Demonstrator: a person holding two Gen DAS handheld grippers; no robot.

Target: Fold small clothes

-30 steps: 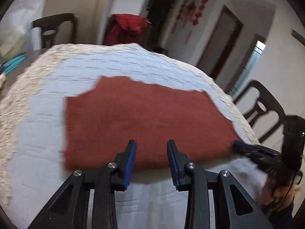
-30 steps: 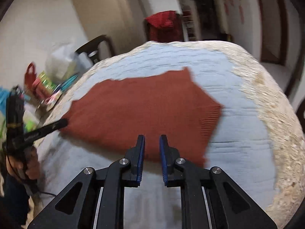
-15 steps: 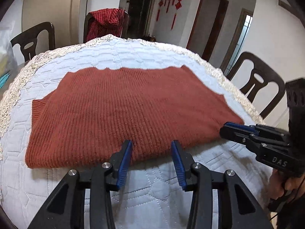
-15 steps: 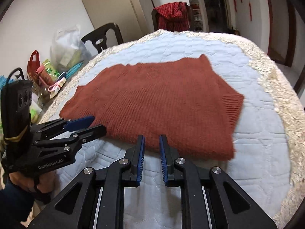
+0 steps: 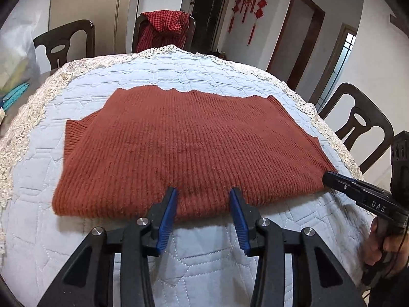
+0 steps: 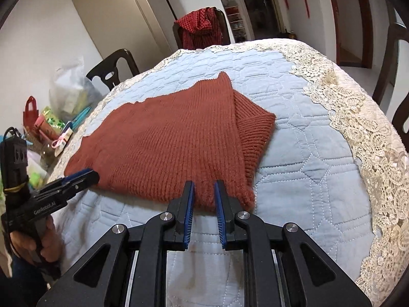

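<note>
A rust-red knitted sweater (image 5: 189,148) lies flat on the light blue quilted table cover (image 5: 209,250), one sleeve folded in at its right side (image 6: 255,133). My left gripper (image 5: 203,199) is open, its blue-padded fingers just above the sweater's near edge with nothing pinched. It also shows as the left gripper (image 6: 87,175) by the near left corner. My right gripper (image 6: 204,192) hovers over the near right corner. Its jaws stand a narrow gap apart, and I see no fabric pinched. In the left wrist view the right gripper (image 5: 329,177) has its tip at that corner.
A lace border (image 6: 358,117) rims the round table. Dark wooden chairs (image 5: 358,122) stand around it, one draped with a red checked cloth (image 5: 163,29). Bags and small items (image 6: 48,122) crowd the table's left side. A hand (image 6: 43,245) grips the left tool's handle.
The right gripper has moved in to the sweater's near right corner. The left gripper's jaws have widened slightly. The blur of a second ago has gone.
</note>
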